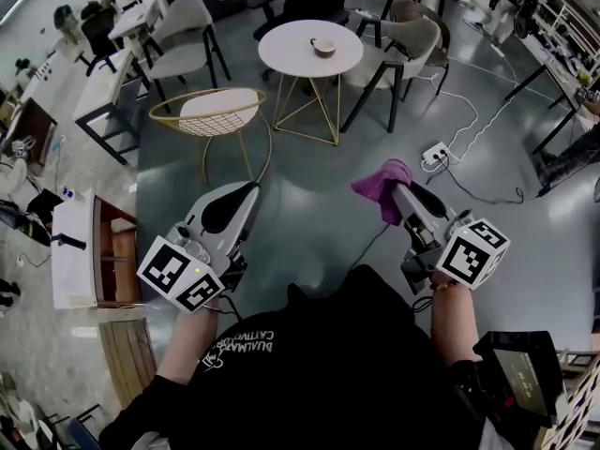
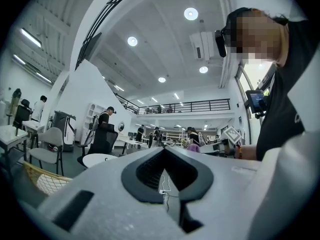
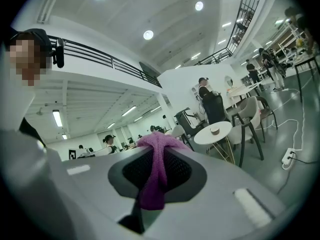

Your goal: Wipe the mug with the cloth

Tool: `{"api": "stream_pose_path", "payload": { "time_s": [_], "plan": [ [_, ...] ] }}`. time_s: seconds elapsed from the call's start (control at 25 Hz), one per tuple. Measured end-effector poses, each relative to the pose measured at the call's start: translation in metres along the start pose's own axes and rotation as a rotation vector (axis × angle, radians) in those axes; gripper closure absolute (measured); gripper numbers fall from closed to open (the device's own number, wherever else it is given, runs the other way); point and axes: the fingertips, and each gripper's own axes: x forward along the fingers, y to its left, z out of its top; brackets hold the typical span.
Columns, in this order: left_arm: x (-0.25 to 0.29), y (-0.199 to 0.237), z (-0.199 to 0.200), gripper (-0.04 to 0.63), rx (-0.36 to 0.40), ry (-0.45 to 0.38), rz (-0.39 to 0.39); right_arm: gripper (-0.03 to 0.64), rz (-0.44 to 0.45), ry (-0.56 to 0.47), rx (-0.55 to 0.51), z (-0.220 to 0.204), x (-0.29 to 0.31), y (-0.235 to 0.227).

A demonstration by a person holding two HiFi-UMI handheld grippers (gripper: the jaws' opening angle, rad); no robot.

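Pinches a purple fabric cloth in the right gripper; holds the left gripper pressed together, empty. Both well short of the round white table bearing the small brown mug. Could shove it off if wiped unbraced.

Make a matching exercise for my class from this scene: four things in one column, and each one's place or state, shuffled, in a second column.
Things:
1 mug
2 cloth
3 left gripper
4 power strip

Places or states:
A shut, nothing between its jaws
B on the grey floor
C on the round white table
D pinched in the jaws of the right gripper

Pairs: 1-C; 2-D; 3-A; 4-B
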Motion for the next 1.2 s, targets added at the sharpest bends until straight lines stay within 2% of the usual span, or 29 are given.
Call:
{"api": "stream_pose_path", "payload": {
  "time_s": [0.32,0.56,0.76,0.96,1.2],
  "plan": [
    [-0.007,0.035,-0.006,0.597,-0.054,0.023,-0.025,0.560,0.000,0.080,0.023,-0.019,0.056,0.013],
    [0.010,0.063,-0.015,0.597,-0.098,0.030,0.011,0.560,0.054,0.119,0.044,-0.015,0.090,-0.001],
    [0.043,0.104,-0.016,0.597,-0.108,0.036,0.028,0.559,0.092,0.119,0.047,0.002,0.130,-0.032],
    [0.102,0.141,-0.019,0.597,-0.105,0.022,0.046,0.558,0.090,0.137,0.048,0.027,0.169,-0.094],
    [0.176,0.211,-0.013,0.597,-0.126,0.001,0.066,0.560,0.129,0.188,0.039,0.064,0.237,-0.155]
  ]
}}
